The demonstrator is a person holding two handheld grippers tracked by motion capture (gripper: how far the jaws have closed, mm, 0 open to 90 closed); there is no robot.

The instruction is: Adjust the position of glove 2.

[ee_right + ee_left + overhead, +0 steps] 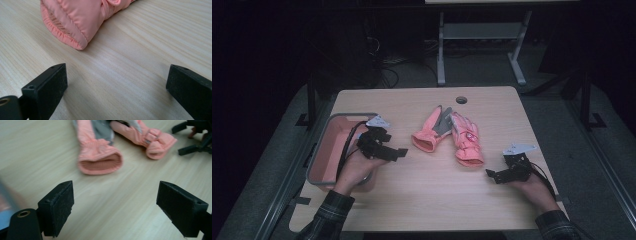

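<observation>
2 pink gloves (449, 134) lie side by side at mid-table (427, 195), cuffs toward the person | left gripper (398, 153) wide apart, holding nothing, just beside the pink bin (329, 145), near the left glove's cuff | right gripper (492, 175) wide apart, holding nothing, near the right glove's cuff

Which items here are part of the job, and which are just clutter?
In the job: left glove, right glove, pink bin, left gripper, right gripper, both with jaws wide apart.
Lying about: table grommet hole, far desk frame, floor cables.
</observation>
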